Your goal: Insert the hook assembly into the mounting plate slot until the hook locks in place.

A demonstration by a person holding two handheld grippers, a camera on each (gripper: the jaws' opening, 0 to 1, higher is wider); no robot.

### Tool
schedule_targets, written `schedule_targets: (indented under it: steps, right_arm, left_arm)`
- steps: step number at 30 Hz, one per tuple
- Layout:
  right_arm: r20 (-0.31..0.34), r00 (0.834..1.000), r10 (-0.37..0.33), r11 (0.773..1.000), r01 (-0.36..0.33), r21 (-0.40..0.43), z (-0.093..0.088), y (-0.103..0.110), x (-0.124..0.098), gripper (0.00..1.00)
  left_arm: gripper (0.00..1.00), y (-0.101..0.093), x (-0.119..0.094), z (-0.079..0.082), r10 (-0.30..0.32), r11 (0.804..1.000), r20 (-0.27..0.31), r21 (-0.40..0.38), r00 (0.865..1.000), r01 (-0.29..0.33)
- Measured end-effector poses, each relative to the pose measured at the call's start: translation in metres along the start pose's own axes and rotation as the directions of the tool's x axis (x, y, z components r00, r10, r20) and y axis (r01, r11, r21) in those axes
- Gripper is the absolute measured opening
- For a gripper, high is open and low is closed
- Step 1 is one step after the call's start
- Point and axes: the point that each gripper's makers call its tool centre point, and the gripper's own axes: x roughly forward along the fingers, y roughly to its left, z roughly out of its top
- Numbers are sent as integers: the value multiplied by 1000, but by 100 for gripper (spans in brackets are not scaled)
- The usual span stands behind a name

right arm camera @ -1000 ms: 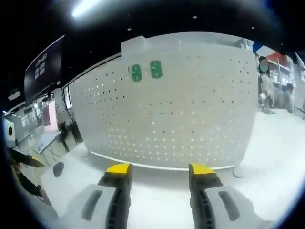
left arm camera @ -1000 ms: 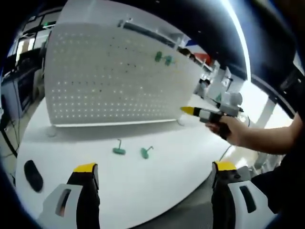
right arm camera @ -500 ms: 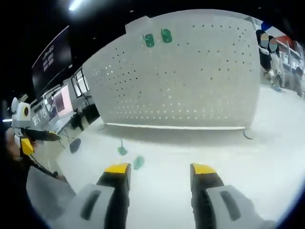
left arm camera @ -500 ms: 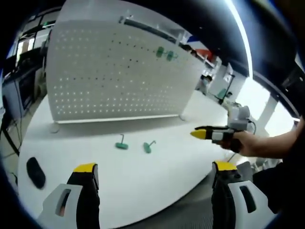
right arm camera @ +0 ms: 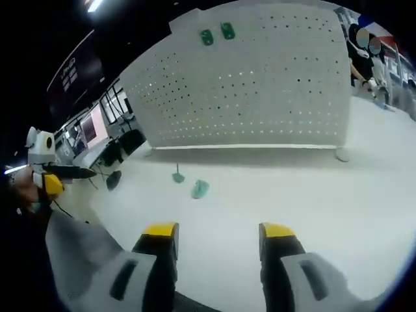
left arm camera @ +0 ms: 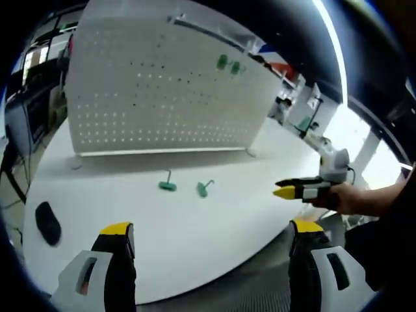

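Note:
The white pegboard mounting plate (left arm camera: 156, 84) stands upright at the back of the white table (left arm camera: 195, 234), with two green hook bases (left arm camera: 228, 64) fixed near its top edge. Two loose green hook assemblies (left arm camera: 168, 186) (left arm camera: 204, 189) lie on the table in front of it. My left gripper (left arm camera: 211, 227) is open and holds nothing, well short of the hooks. A hand holds my right gripper (left arm camera: 287, 190) off to the right. In the right gripper view the pegboard (right arm camera: 260, 84), the mounted bases (right arm camera: 216, 34) and the loose hooks (right arm camera: 178, 176) (right arm camera: 200, 189) lie ahead of my open right gripper (right arm camera: 218, 231). The left gripper (right arm camera: 65, 177) shows at the far left.
A small black object (left arm camera: 47, 221) lies on the table's left side and is seen again as the black object (right arm camera: 114, 180) in the right gripper view. The table's rounded front edge (left arm camera: 247, 266) runs just ahead of my left jaws. Desks and monitors (right arm camera: 91, 130) stand behind.
Both grippers have drawn back from the pegboard. The right gripper has dropped lower and moved right in the left gripper view. The loose hooks have come into the right gripper view.

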Motion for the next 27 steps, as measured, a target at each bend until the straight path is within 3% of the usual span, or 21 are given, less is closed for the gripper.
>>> schedule_targets:
  steps: [7,18,27]
  right_arm:
    - [-34,999,23,1000,-23,8,-7,3,6,45]
    - [-52,994,100,994,-102,-35,6,24,35,43]
    - [-107,969,224,965,-236,-114,25,61,77,41]
  left_arm:
    - [100,1,0,-3,1,1000,-3,-10,1000,-1]
    - [100,4,-1,-8,-1,1000,-18,-17,1000,0]
    - [100,12,0,-9,3,1000,-26,-30,1000,-4]
